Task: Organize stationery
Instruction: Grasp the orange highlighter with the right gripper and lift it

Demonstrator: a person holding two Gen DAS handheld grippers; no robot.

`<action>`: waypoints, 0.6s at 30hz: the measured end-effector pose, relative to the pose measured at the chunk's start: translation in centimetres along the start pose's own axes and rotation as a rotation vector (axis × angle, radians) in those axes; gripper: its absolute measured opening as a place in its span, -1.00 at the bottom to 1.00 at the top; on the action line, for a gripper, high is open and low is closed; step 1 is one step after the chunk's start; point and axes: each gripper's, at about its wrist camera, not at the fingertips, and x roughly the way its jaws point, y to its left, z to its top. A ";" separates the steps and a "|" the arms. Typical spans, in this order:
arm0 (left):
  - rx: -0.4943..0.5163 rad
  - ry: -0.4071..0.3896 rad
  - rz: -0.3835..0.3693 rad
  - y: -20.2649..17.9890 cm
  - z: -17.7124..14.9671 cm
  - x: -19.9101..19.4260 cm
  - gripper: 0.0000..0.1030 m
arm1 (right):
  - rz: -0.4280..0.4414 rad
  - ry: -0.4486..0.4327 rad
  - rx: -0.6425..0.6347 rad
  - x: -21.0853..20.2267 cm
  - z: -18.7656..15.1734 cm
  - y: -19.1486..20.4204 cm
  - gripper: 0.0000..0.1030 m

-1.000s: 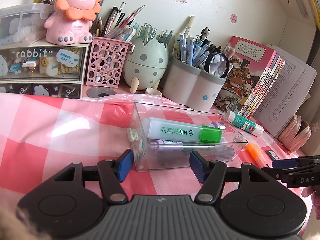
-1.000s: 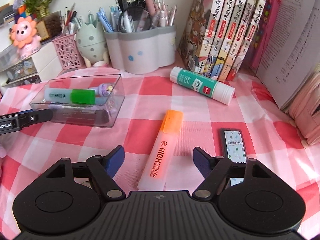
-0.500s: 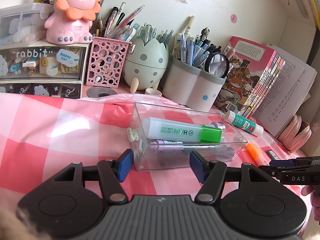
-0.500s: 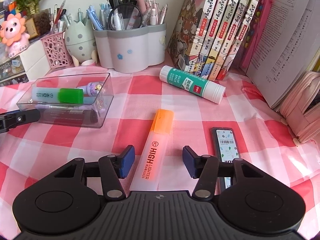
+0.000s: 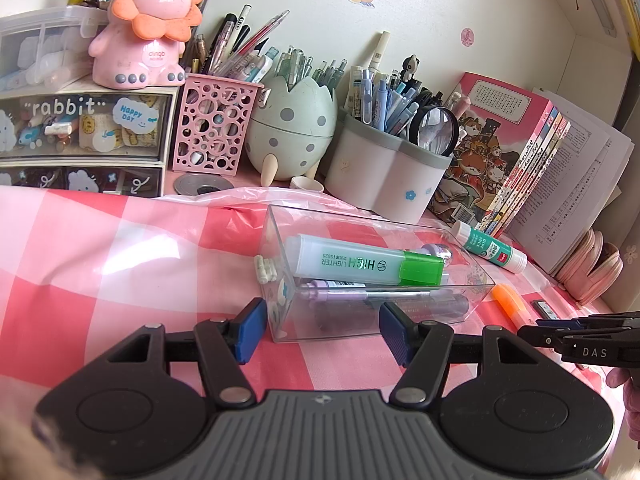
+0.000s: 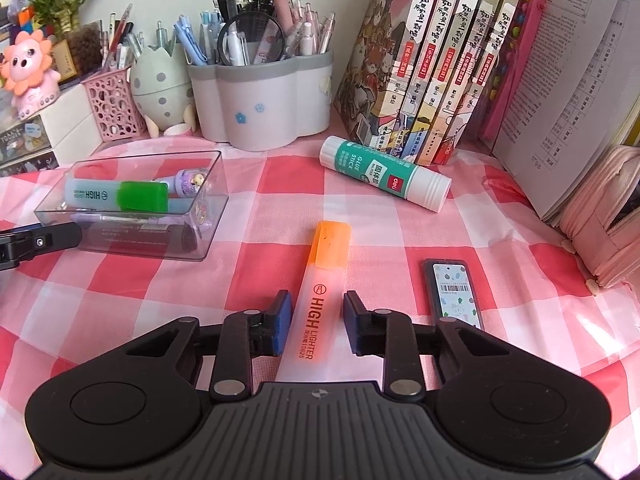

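The tabletop has a pink and white checked cloth (image 6: 400, 236) on it. At the back edge some books (image 6: 436, 60) stand in a row, and a grey pen pot (image 6: 264, 108) full of pens stands beside them. A spotted egg pot (image 5: 292, 128) and a pink holey pot (image 5: 212, 124) are next along, by a small drawer box (image 5: 80, 128) with a pink lion toy (image 5: 152, 20) on top.

My clear box (image 6: 132, 208) sits near the left side of the cloth. A green highlighter (image 5: 364, 264) lies in it on top of some purple pens.

A glue stick (image 6: 384, 174) lies in front of the books. A little dark case (image 6: 454, 294) lies toward the right.

My left gripper (image 5: 324, 332) is wide open and holds nothing. Its blue pads are near the front wall of the box.

My right gripper (image 6: 314, 324) is only a little open. The orange highlighter (image 6: 320, 288) lies flat in the middle of the cloth, between its two pads. They look very close to its sides, but I cannot tell if they squeeze it.
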 end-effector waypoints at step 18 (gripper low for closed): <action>0.000 0.000 0.000 0.0 0.0 0.0 -0.31 | 0.006 -0.028 -0.020 -0.4 -0.1 0.2 -0.54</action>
